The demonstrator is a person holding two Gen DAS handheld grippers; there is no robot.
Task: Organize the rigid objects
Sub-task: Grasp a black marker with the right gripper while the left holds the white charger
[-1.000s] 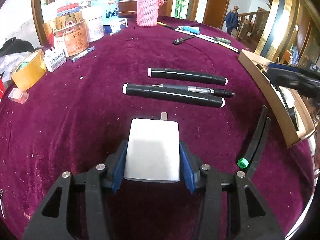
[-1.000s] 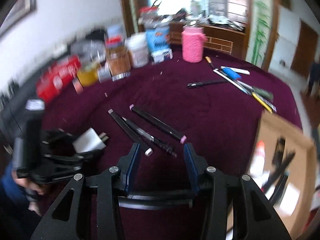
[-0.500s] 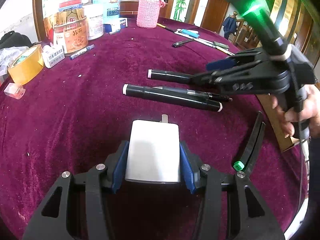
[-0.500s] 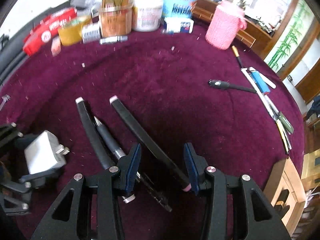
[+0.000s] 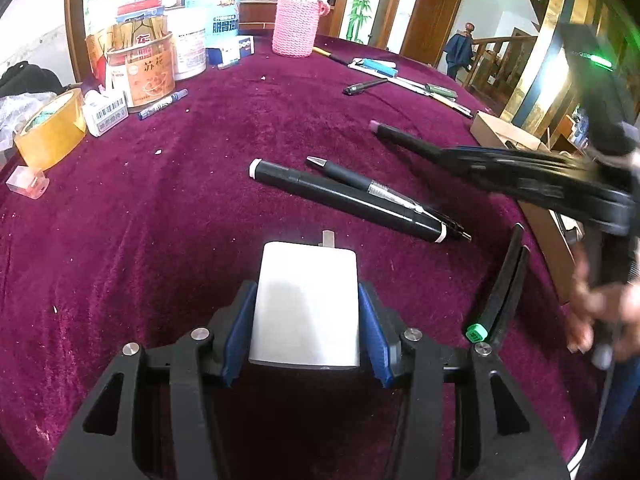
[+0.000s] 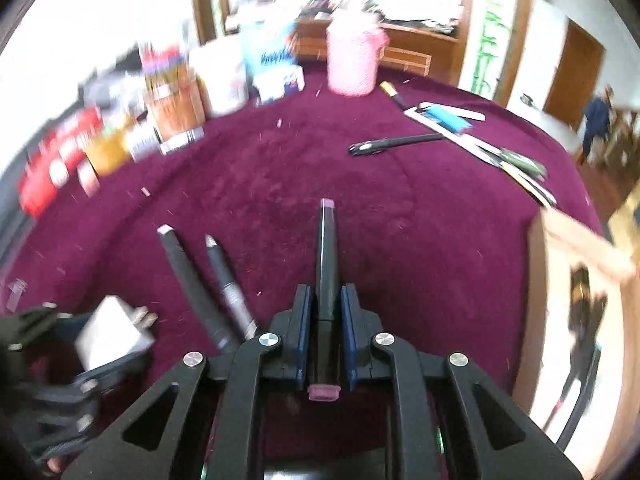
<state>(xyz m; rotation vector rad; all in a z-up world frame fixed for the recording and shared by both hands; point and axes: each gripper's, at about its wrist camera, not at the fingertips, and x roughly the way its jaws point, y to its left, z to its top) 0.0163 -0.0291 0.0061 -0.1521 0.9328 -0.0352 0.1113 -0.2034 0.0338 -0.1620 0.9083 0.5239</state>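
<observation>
Two handheld grippers over a round table draped in dark red velvet [image 5: 120, 240], seen from a camera on each.

Near centre of the left view: left gripper [image 5: 306, 320], blue pads clamped on the two sides of a white plug-in charger [image 5: 306, 304], metal prongs pointing away toward the far side. Charger held just above the cloth; contact with it cannot be told.

At the right: right gripper [image 6: 325, 320], pads pressed together on a black marker with pink ends [image 6: 327, 276]. Marker lying lengthwise between the pads, one pink cap poking out behind them, the rest of the barrel reaching forward and looking raised off the cloth.

Left behind mid-table, side by side and touching: a thicker black marker with white ends [image 5: 344, 198] and a slim black pen [image 5: 384, 194]. Near right: two more black sticks, one with a green cap [image 5: 500, 292]. At the right edge: an open cardboard box [image 6: 580, 252] already holding dark pens, probably the destination.

Far side crowded: pink knitted cup cover [image 5: 297, 26], tins, cartons, tape roll [image 5: 50, 130], loose pens.

Risks, as a judgement: grip near one end, so long free barrel may swing or slide out during a quick carry; protruding tip may catch the box wall; right view badly smeared, so aim into the box is uncertain. Smooth charger sides may slip if squeezed lightly.
</observation>
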